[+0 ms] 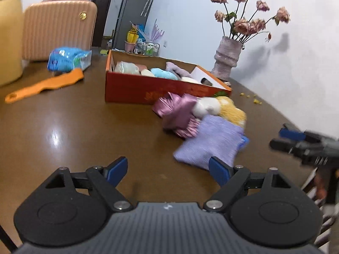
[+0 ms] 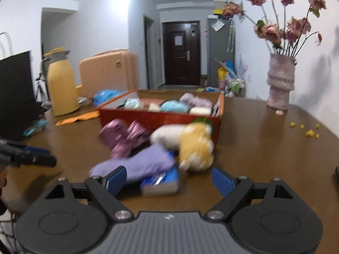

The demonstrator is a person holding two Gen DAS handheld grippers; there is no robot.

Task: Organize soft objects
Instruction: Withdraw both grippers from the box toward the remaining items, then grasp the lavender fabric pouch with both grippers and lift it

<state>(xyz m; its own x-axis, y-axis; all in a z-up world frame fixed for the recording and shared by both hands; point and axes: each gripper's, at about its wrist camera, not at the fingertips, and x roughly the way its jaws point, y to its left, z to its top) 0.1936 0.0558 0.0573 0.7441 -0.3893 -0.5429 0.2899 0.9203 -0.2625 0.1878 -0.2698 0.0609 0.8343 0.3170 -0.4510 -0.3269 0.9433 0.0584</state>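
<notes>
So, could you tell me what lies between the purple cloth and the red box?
In the left wrist view, a pink satin bundle, a white plush and a yellow plush lie between the purple cloth and the red box.

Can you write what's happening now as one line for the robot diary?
left gripper: open, empty | right gripper: open, empty | soft pile: on table, before red box | box: partly filled

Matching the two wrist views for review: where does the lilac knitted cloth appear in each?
Left wrist: lilac knitted cloth lies right of centre, just beyond the right fingertip.
Right wrist: lilac knitted cloth lies left of centre, behind the left fingertip.
Shared landmark: the red box behind the pile.
</notes>
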